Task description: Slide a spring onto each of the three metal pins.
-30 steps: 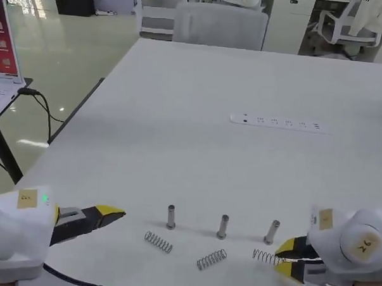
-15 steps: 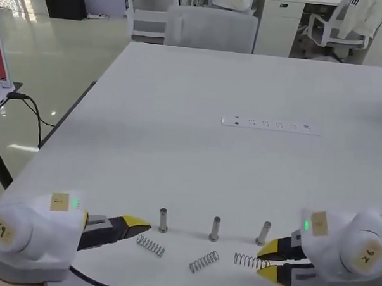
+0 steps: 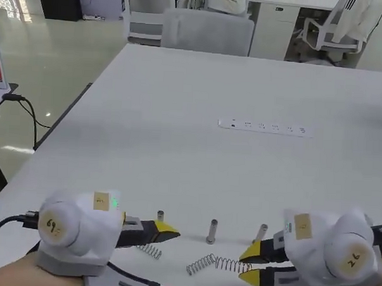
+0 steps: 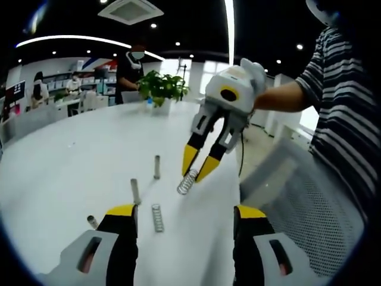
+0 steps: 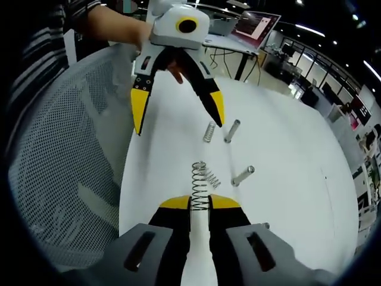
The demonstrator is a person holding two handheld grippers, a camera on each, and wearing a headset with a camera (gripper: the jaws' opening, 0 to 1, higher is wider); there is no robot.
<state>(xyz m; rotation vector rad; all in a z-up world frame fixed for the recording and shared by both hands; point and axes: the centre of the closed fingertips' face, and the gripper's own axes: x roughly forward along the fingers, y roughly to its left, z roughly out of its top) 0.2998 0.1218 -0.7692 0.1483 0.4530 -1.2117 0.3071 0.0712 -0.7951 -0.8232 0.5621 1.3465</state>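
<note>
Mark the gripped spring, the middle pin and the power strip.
gripped spring point(image 5: 200, 179): right gripper view, coils just beyond the jaw tips.
middle pin point(image 3: 212, 231): head view, mid-shaft.
power strip point(image 3: 265, 127): head view, centre of its top face.

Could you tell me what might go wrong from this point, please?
The right gripper pinches its spring by one end only, so it could flick out. That spring sits close to a loose spring and may snag it. The upright pin beside the jaws might be knocked over.
</note>
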